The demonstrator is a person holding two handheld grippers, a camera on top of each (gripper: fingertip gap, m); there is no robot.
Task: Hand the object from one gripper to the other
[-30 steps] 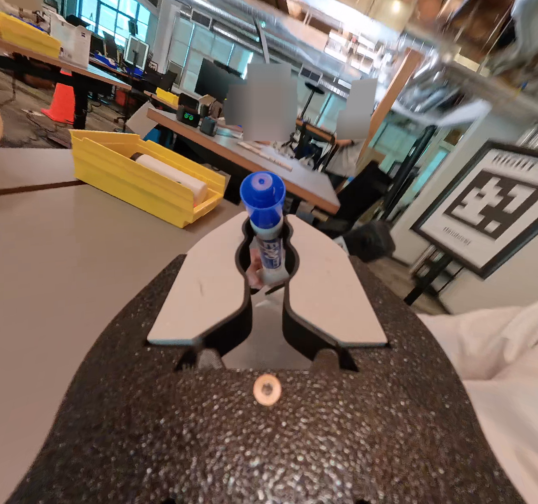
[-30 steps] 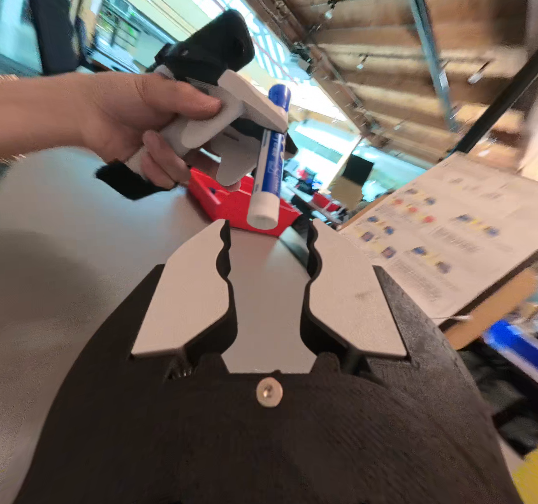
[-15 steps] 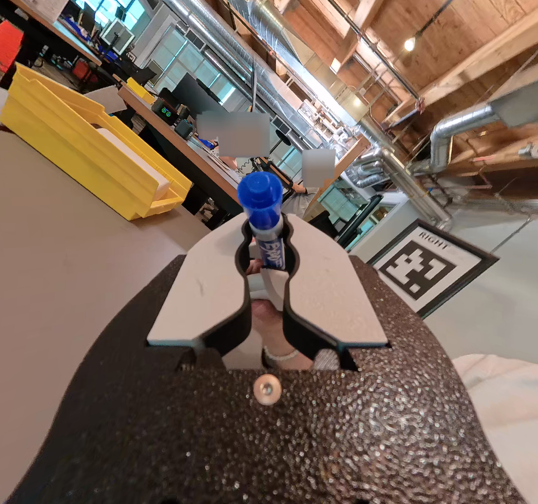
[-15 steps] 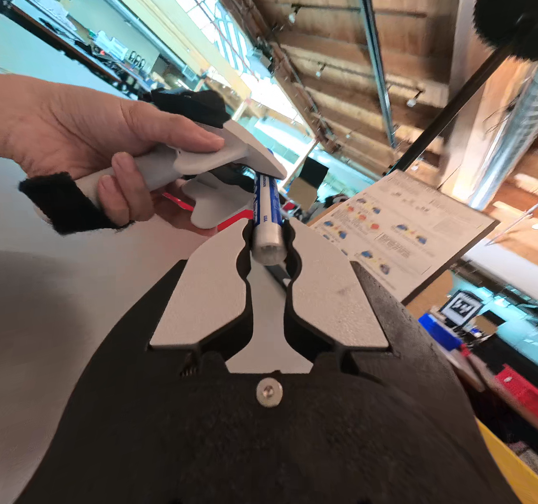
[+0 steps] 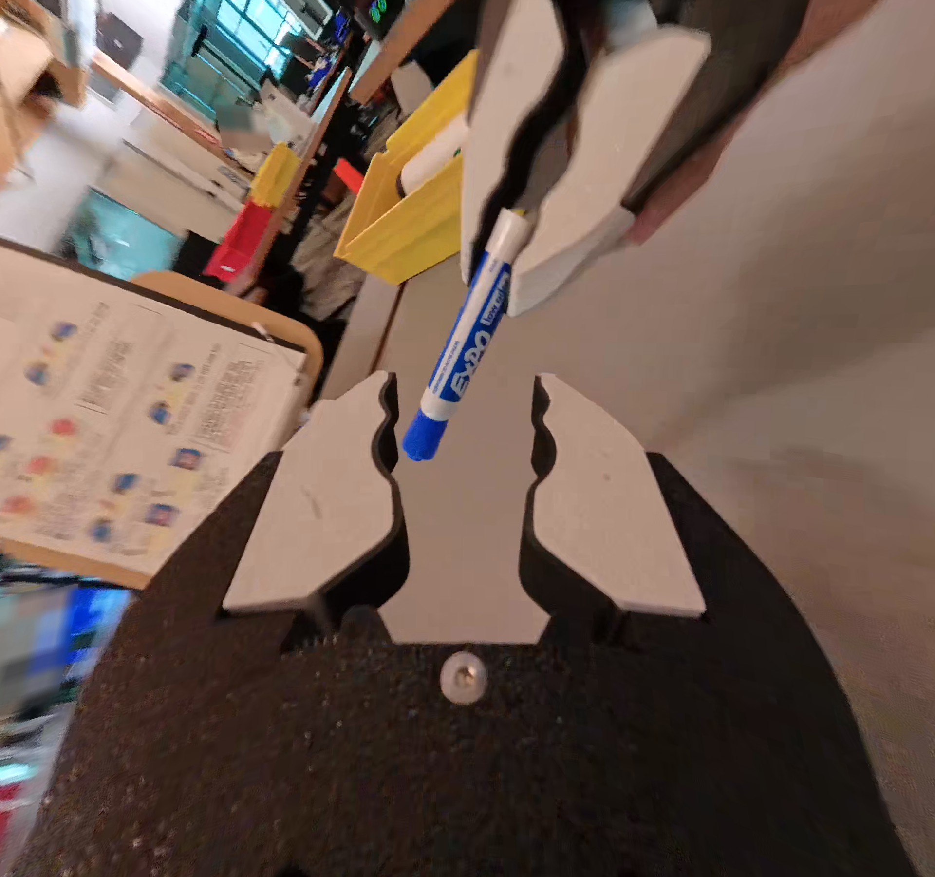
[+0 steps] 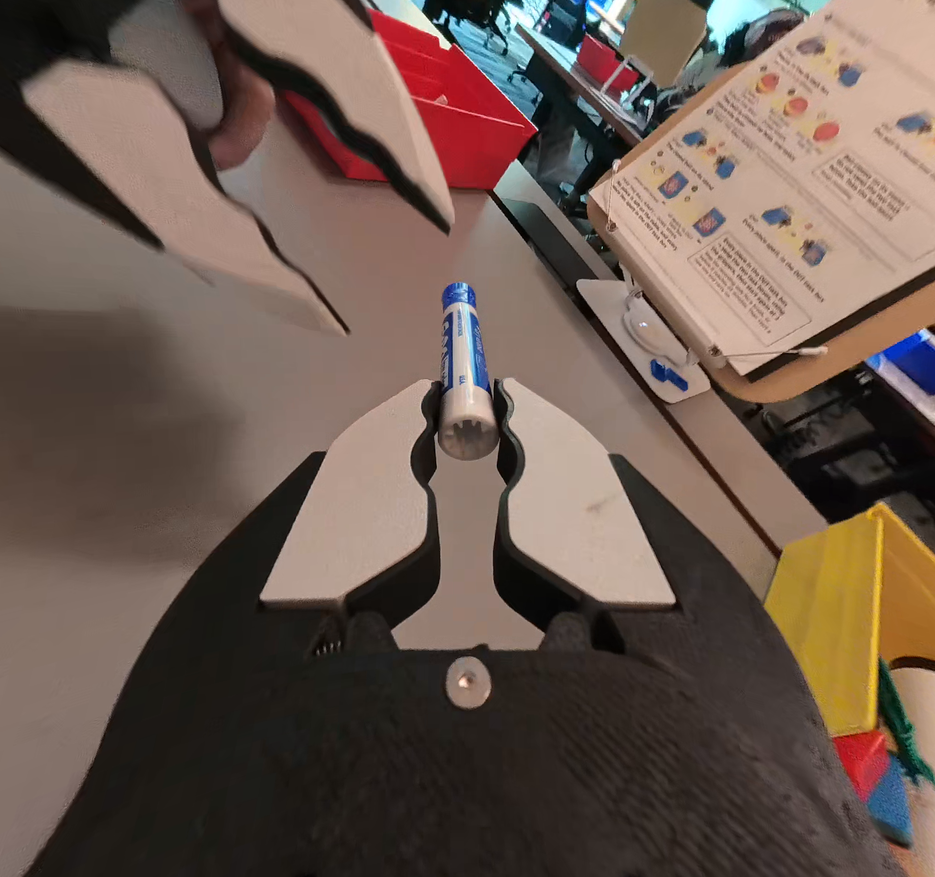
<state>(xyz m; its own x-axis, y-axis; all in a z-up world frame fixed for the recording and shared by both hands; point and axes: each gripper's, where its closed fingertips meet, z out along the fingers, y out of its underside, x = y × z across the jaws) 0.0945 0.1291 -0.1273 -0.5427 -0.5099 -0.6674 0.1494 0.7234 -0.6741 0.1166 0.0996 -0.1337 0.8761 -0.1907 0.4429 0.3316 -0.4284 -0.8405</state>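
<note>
A blue-and-white marker (image 6: 463, 346) with a blue cap is clamped by its white end in my right gripper (image 6: 468, 387), which is shut on it above the grey table (image 6: 152, 447). In the left wrist view the marker (image 5: 463, 346) hangs from the right gripper (image 5: 498, 265), cap end pointing at my left gripper (image 5: 463, 387). My left gripper is open and empty. The cap sits just beyond its fingertips, close to the left finger, and I cannot tell if they touch. It also shows open in the right wrist view (image 6: 389, 275), up and left of the marker.
A yellow bin (image 5: 405, 215) with a white roll stands on the table behind the right gripper. A red bin (image 6: 455, 134) sits at the table's far edge. An instruction board (image 6: 784, 194) stands to the right, with another yellow bin (image 6: 835, 625) below it.
The right gripper shut on the marker's white end, then the left gripper opened and let go. The two grippers drew apart, and both views swung down toward the table.
</note>
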